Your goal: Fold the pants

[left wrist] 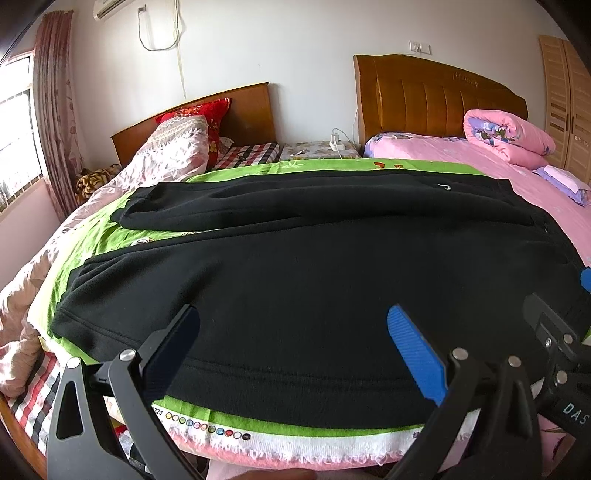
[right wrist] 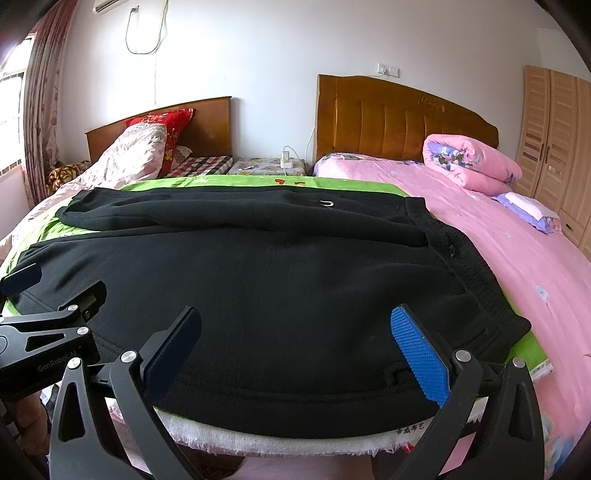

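pants (left wrist: 295,280) black, fleecy, flat

pants (left wrist: 295,258) black | blanket (left wrist: 258,171) bright green, white fringed edge | bed sheet (right wrist: 517,240) pink, floral | pillow (left wrist: 210,122) red, patterned | tool pads (right wrist: 417,354) blue | headboard (right wrist: 399,118) orange-brown wood

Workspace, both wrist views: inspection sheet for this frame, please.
Surface: green blanket over the bed, fringed white edge nearest.
Job's things: black pants spread flat, legs left, waistband right.
Clutter: rolled pink quilt, red pillow.
Grippers: left gripper and right gripper open over the near pants edge, gripping nothing.
Cables: white charger cable between the beds; wall cord.
Surroundings: wooden headboards, wardrobe, curtain.
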